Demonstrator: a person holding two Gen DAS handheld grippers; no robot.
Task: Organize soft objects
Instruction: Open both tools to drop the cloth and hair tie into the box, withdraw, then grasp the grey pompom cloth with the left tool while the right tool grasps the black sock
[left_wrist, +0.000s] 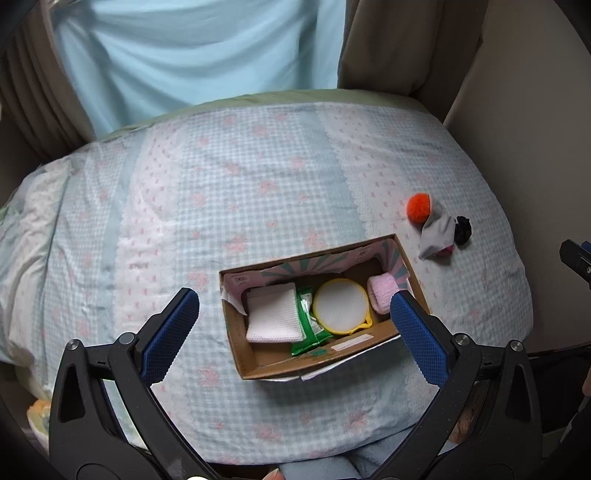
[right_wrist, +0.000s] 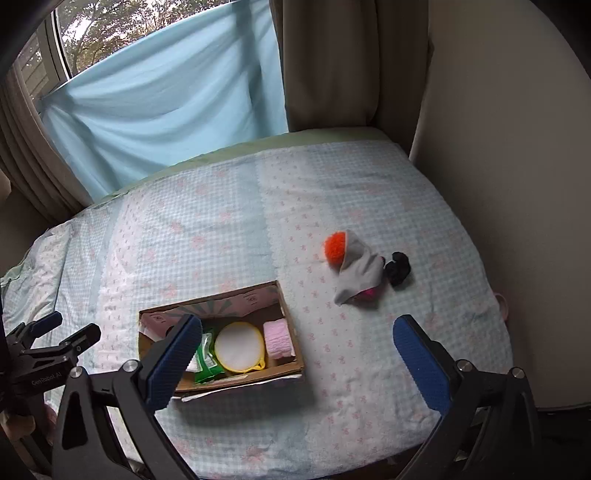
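Both tools, left tool (left_wrist: 293, 325) and right tool (right_wrist: 297, 356), wide open, empty; cardboard box (left_wrist: 266, 365) beneath; orange pompom (right_wrist: 335, 247) beyond.

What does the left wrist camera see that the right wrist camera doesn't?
Only the left wrist view shows the whole white mesh cloth in the cardboard box; in the right view a gripper finger hides most of it. Only the right wrist view shows the window with trees and the pink bit under the grey cloth. Both show the box, round yellow-rimmed pad, green packet, pink fluffy roll, orange pom-pom and black scrunchie on the checked bedspread.
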